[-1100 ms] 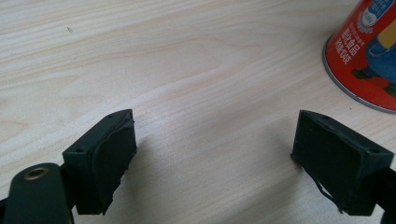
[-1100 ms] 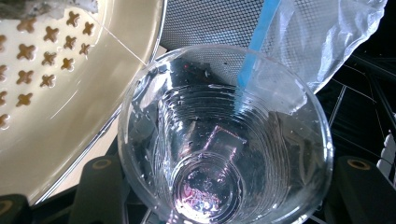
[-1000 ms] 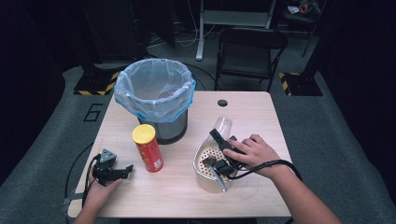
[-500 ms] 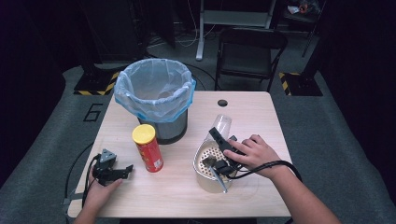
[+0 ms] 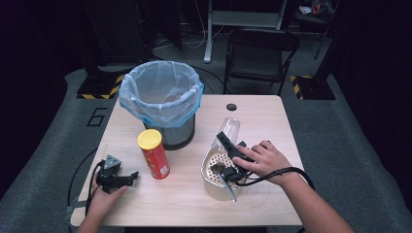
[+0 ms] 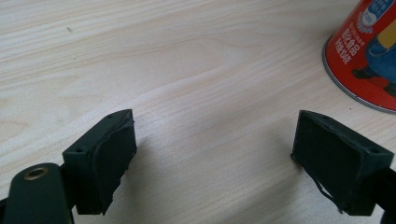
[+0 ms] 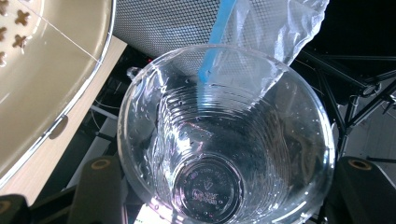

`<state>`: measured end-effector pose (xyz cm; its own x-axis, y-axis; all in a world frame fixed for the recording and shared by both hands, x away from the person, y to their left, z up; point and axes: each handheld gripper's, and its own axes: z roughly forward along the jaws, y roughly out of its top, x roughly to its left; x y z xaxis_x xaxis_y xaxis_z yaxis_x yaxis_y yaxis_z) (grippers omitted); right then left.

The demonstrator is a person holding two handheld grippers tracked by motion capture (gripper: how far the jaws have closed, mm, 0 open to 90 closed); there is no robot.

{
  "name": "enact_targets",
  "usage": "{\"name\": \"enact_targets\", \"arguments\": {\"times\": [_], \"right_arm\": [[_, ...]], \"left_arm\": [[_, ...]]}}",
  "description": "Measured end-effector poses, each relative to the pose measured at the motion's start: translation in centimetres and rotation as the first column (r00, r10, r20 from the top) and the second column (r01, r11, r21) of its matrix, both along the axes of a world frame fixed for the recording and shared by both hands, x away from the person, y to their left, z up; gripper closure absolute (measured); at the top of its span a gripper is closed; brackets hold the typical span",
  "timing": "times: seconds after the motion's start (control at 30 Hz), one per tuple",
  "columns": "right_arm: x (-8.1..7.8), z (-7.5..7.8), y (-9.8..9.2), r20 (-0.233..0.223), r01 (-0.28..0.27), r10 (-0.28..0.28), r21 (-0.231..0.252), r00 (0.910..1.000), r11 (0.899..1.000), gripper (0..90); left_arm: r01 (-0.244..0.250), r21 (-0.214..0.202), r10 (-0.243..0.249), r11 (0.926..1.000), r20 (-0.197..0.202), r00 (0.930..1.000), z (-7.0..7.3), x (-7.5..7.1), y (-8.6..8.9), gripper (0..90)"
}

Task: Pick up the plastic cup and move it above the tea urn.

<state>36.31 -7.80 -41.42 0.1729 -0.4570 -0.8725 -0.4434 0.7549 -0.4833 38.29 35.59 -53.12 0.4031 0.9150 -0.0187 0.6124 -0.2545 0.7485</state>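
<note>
The right gripper (image 5: pixel 227 154) is clamped on a clear plastic cup (image 5: pixel 230 129), one jaw on each side of its ribbed lower wall, and the jaws stand about half open around it. In the high view the cup lies tilted, its mouth pointing away from the person toward the far side of the table (image 5: pixel 272 116), just above the far rim of a beige colander (image 5: pixel 212 182). The person's right hand (image 5: pixel 262 158) wraps the gripper body above the colander, and the cable loops back over the wrist.

In the right gripper view the cup (image 7: pixel 224 140) is seen from its base end, droplets clinging to the inside. Beyond its mouth are the mesh side of the waste bin (image 7: pixel 163 18) and the blue-edged liner bag (image 7: pixel 261 28); the colander's perforated wall (image 7: pixel 42 70) curves along the left edge.

The bin (image 5: pixel 163 99) stands on the far left part of the table, and a red crisp tube with a yellow lid (image 5: pixel 153 154) stands upright just in front of it (near but not touching, as far as the high view shows).

The left gripper (image 5: pixel 127 177) rests near the front left corner under the left hand (image 5: pixel 104 199). Its jaws are spread wide with only bare wood between them, and the tube's base (image 6: pixel 369 60) sits off to the upper right in the left gripper view
</note>
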Motion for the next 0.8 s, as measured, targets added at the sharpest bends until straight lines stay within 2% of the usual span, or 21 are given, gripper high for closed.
{"name": "enact_targets", "arguments": {"times": [0.1, 0.13, 0.17, 0.3, 0.33, 0.37, 0.4, 0.43, 0.47, 0.5, 0.53, 0.7, 0.73, 0.77, 0.8], "right_arm": [[-0.05, -0.06, -0.06, 0.001, 0.001, -0.001, -0.007, 1.0, 1.0, 37.0], [-0.05, -0.02, -0.02, 0.059, -0.028, 0.025, 0.042, 0.9979, 0.999, 37.0], [-0.1, -0.02, -0.03, 0.018, -0.007, 0.007, -0.009, 0.9998, 1.0, 37.0], [-0.14, -0.03, -0.11, 0.016, -0.002, 0.002, -0.001, 0.9999, 1.0, 36.9], [-0.11, 0.06, -0.04, 0.064, -0.028, 0.025, 0.044, 0.9977, 0.999, 36.8], [-0.12, 0.19, 0.11, 0.078, -0.04, 0.035, 0.061, 0.9964, 0.997, 36.8], [-0.18, 0.34, 0.17, 0.064, -0.036, 0.033, 0.038, 0.9974, 0.999, 36.9], [-0.23, 0.2, 0.06, 0.023, -0.013, 0.012, 0.016, 0.9997, 1.0, 36.8], [-0.28, 0.05, -0.07, 0.014, -0.006, 0.006, 0.036, 0.9999, 0.999, 36.8], [-0.31, 0.25, 0.05, 0.054, -0.027, 0.024, 0.061, 0.9983, 0.998, 36.8], [-0.31, 0.43, 0.19, 0.062, -0.035, 0.032, 0.048, 0.9975, 0.998, 36.8], [-0.35, 0.35, 0.13, 0.061, -0.029, 0.025, 0.06, 0.9978, 0.998, 36.7], [-0.37, 0.29, 0.1, 0.025, -0.012, 0.011, 0.032, 0.9996, 0.999, 36.7], [-0.39, 0.27, 0.08, 0.063, -0.03, 0.025, 0.078, 0.9977, 0.997, 36.7], [-0.39, 0.27, 0.08, 0.063, -0.03, 0.025, 0.078, 0.9977, 0.997, 36.7]], "left_arm": [[0.0, 0.0, 0.0, 1.0, 0.0, 1.0, 0.0, 0.0, 0.0, 13.1], [0.001, 0.001, -0.001, 1.0, 0.0, 1.0, 0.0, 0.0, 0.01, 13.1], [0.0, 0.0, 0.0, 1.0, 0.0, 1.0, 0.0, 0.0, 0.0, 13.1], [0.0, 0.001, 0.0, 1.0, 0.0, 1.0, 0.0, 0.0, 0.01, 13.1], [0.001, 0.001, -0.001, 1.0, 0.0, 1.0, 0.0, 0.0, 0.01, 13.1], [0.001, 0.001, -0.001, 1.0, 0.0, 1.0, 0.0, 0.0, 0.0, 13.1], [0.001, 0.001, -0.001, 1.0, 0.0, 1.0, 0.0, 0.0, 0.01, 13.1], [0.001, 0.001, -0.001, 1.0, 0.0, 1.0, 0.0, 0.0, 0.01, 13.1], [0.001, 0.001, -0.001, 1.0, 0.0, 1.0, 0.0, 0.01, 0.01, 13.1], [0.0, 0.0, 0.0, 1.0, 0.0, 1.0, 0.0, 0.0, 0.0, 13.1], [0.001, 0.001, -0.001, 1.0, 0.0, 1.0, 0.0, 0.01, 0.01, 13.1], [0.0, 0.0, 0.0, 1.0, 0.0, 1.0, 0.0, 0.0, 0.0, 13.1], [0.0, 0.0, 0.0, 1.0, 0.0, 1.0, 0.0, 0.0, 0.0, 13.1], [0.001, 0.001, -0.001, 1.0, 0.0, 1.0, 0.0, 0.0, 0.01, 13.1], [0.001, 0.001, -0.001, 1.0, 0.0, 1.0, 0.0, 0.0, 0.01, 13.1]]}}
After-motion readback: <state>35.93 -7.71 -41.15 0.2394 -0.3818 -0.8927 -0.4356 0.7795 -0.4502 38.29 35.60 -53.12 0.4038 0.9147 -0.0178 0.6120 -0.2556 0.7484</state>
